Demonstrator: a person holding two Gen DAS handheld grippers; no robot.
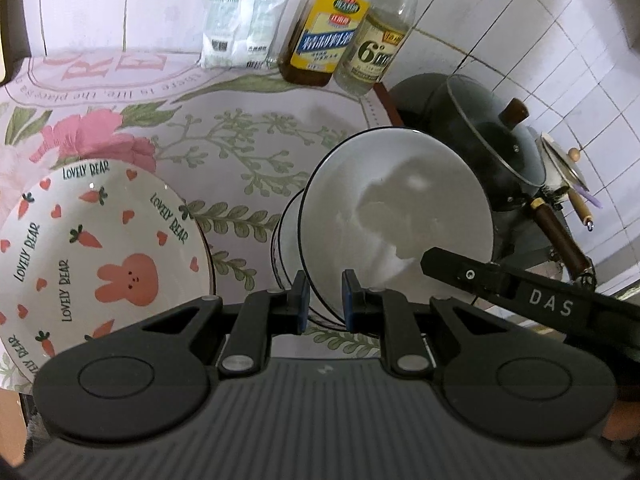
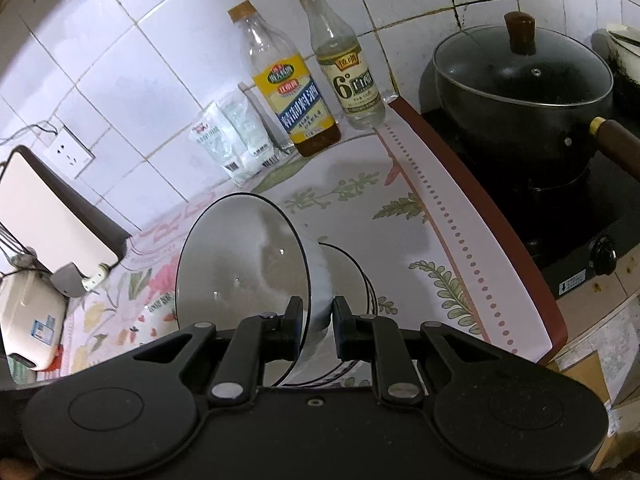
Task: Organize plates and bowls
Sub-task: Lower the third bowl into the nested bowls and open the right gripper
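Note:
A white bowl with a black rim (image 1: 396, 216) hangs tilted above the flowered tablecloth, its opening facing the camera. My left gripper (image 1: 324, 306) is shut on its lower rim. From the right, a finger (image 1: 480, 276) of my right gripper reaches the same bowl's edge. In the right wrist view my right gripper (image 2: 318, 326) is shut on the rim of this bowl (image 2: 240, 268). A second white bowl (image 1: 286, 240) (image 2: 352, 280) stands on the cloth just beneath it. A plate printed with a pink rabbit and carrots (image 1: 100, 248) lies to the left on the table.
Two bottles (image 1: 324, 28) (image 1: 380, 40) and white packets (image 1: 236, 20) stand by the tiled wall. A dark pot with a glass lid (image 2: 520, 80) sits on the stove to the right, past the table's edge (image 2: 500, 248). A white appliance (image 2: 28, 320) stands at far left.

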